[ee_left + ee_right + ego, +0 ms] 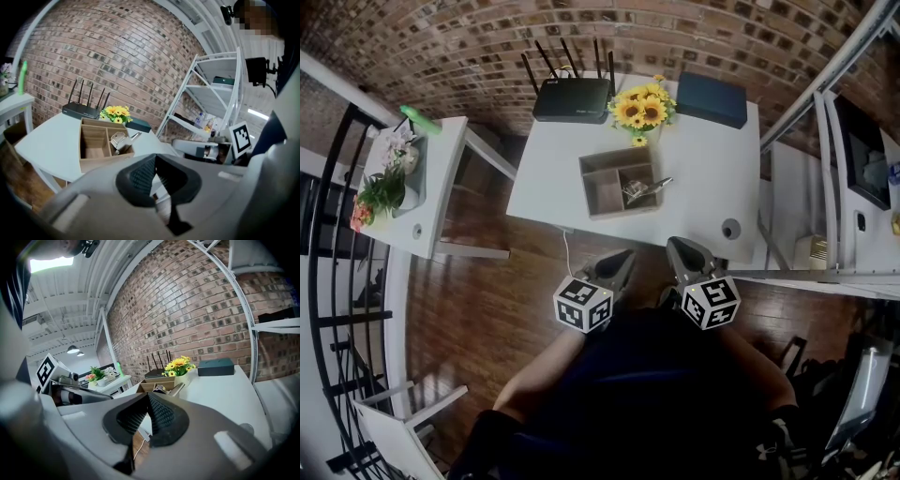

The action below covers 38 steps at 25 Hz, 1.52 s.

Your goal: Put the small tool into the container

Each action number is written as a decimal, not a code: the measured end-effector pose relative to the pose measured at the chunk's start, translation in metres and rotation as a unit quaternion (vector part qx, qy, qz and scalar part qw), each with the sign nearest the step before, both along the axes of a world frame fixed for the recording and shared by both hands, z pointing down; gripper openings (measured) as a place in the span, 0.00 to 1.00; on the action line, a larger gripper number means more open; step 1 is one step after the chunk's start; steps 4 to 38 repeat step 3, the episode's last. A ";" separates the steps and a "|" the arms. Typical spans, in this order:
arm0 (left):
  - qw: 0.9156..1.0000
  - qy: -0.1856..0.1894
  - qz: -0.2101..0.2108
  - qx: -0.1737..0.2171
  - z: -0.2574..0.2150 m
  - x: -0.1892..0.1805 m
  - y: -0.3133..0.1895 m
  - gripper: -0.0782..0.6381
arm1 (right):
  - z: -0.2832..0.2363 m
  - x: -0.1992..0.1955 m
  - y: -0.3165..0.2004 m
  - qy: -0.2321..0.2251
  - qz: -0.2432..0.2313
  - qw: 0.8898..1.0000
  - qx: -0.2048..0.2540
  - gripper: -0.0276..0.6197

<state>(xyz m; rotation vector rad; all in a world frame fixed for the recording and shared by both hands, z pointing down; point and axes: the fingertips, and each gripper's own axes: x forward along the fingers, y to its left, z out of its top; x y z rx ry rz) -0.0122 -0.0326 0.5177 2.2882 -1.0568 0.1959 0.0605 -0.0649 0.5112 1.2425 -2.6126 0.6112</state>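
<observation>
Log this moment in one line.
left tool: shut, empty | right tool: shut, empty | small tool: in container, end over rim | task: looks done

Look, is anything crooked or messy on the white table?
Only the small shiny metal tool lies tilted in the brown divided wooden container, its handle poking over the right rim. Nothing looks spilled or broken.

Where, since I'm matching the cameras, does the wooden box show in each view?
Head view: wooden box upper centre.
Left gripper view: wooden box left of centre, above the jaws.
Right gripper view: wooden box small, central, just above the jaws.
Shared landmark: sunflowers behind it.
</observation>
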 end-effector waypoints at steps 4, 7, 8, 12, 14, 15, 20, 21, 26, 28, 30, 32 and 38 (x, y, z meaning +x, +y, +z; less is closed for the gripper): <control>1.000 -0.003 0.001 0.002 0.000 -0.001 -0.001 0.11 | -0.001 0.000 0.000 0.001 0.002 1.000 0.001 0.06; 1.000 -0.003 0.001 0.002 0.000 -0.001 -0.001 0.11 | -0.001 0.000 0.000 0.001 0.002 1.000 0.001 0.06; 1.000 -0.003 0.001 0.002 0.000 -0.001 -0.001 0.11 | -0.001 0.000 0.000 0.001 0.002 1.000 0.001 0.06; 1.000 -0.003 0.001 0.002 0.000 -0.001 -0.001 0.11 | -0.001 0.000 0.000 0.001 0.002 1.000 0.001 0.06; 1.000 -0.003 0.001 0.002 0.000 -0.001 -0.001 0.11 | -0.001 0.000 0.000 0.001 0.002 1.000 0.001 0.06; 1.000 -0.003 0.001 0.002 0.000 -0.001 -0.001 0.11 | -0.001 0.000 0.000 0.001 0.002 1.000 0.001 0.06; 1.000 -0.003 0.001 0.002 0.000 -0.001 -0.001 0.11 | -0.001 0.000 0.000 0.001 0.002 1.000 0.001 0.06; 1.000 -0.003 0.001 0.002 0.000 -0.001 -0.001 0.11 | -0.001 0.000 0.000 0.001 0.002 1.000 0.001 0.06; 1.000 -0.003 0.001 0.002 0.000 -0.001 -0.001 0.11 | -0.001 0.000 0.000 0.001 0.002 1.000 0.001 0.06; 1.000 -0.003 0.001 0.002 0.000 -0.001 -0.001 0.11 | -0.001 0.000 0.000 0.001 0.002 1.000 0.001 0.06; 1.000 -0.003 0.001 0.002 0.000 -0.001 -0.001 0.11 | -0.001 0.000 0.000 0.001 0.002 1.000 0.001 0.06; 1.000 -0.003 0.001 0.002 0.000 -0.001 -0.001 0.11 | -0.001 0.000 0.000 0.001 0.002 1.000 0.001 0.06; 1.000 -0.003 0.001 0.002 0.000 -0.001 -0.001 0.11 | -0.001 0.000 0.000 0.001 0.002 1.000 0.001 0.06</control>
